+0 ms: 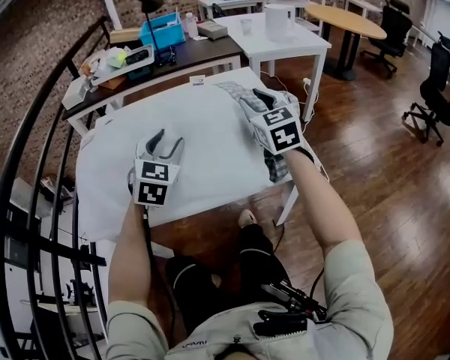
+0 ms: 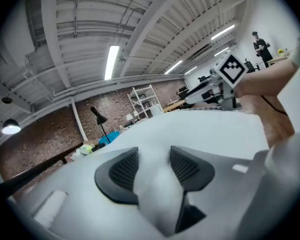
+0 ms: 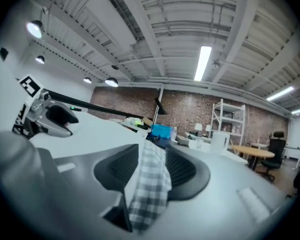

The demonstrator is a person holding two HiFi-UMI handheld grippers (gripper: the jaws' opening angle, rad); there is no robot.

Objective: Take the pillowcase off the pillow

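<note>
Between the pads of the left tongs (image 2: pixel 154 166), which stand apart, a fold of what I take for the white pillow (image 2: pixel 160 199) lies loose and unpinched. The right tongs (image 3: pixel 152 168) gape likewise, with a strip of the checked pillowcase (image 3: pixel 150 184) hanging slack in the gap. The pillow spreads flat over the table (image 1: pixel 288 203), its long axis running from one pair of tongs to the other. The rest of the case lies rumpled just beyond the right tongs, and some droops under that hand at the table's edge. So the right hand is much the nearer. It would likely need to clamp the check cloth and draw it away from the left tongs, along that axis
</note>
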